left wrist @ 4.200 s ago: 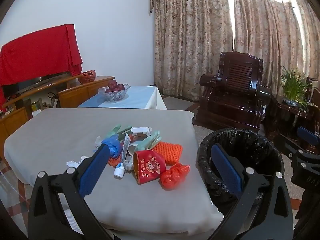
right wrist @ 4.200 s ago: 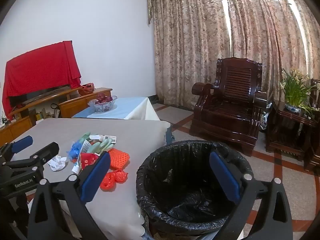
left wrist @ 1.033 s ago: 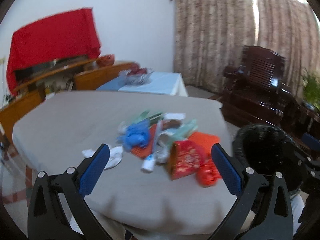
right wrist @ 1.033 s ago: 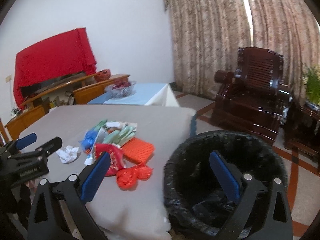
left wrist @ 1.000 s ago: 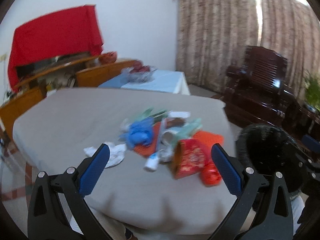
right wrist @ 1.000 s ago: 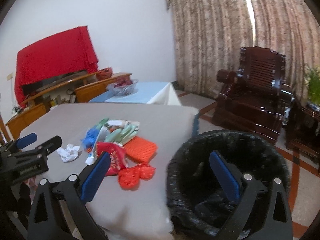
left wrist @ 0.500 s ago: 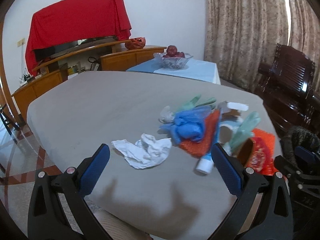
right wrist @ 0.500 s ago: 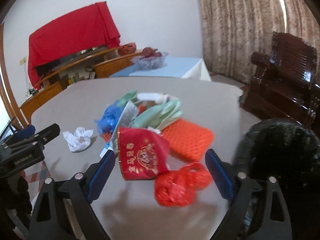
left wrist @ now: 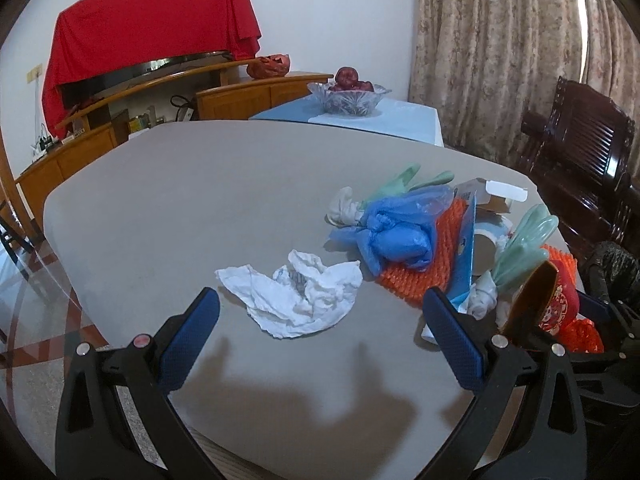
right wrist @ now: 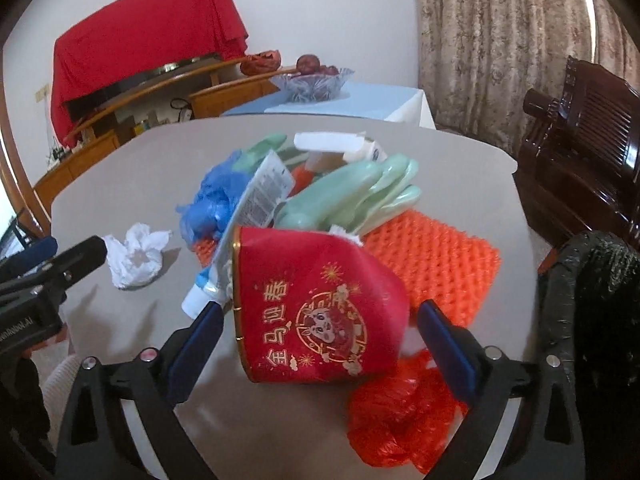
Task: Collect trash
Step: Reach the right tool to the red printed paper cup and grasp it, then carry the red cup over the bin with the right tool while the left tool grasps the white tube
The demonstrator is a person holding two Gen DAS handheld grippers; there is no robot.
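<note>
I spread my right gripper (right wrist: 316, 340), jaws opening around the red paper cup (right wrist: 320, 304) mid-frame; left gripper (left wrist: 320, 336) gapes before the crumpled tissue (left wrist: 296, 292).

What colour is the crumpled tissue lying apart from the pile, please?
White crumpled tissue, clearest in the left wrist view.

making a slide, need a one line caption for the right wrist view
Right tongs opening around a red paper cup atop the trash pile.
</note>
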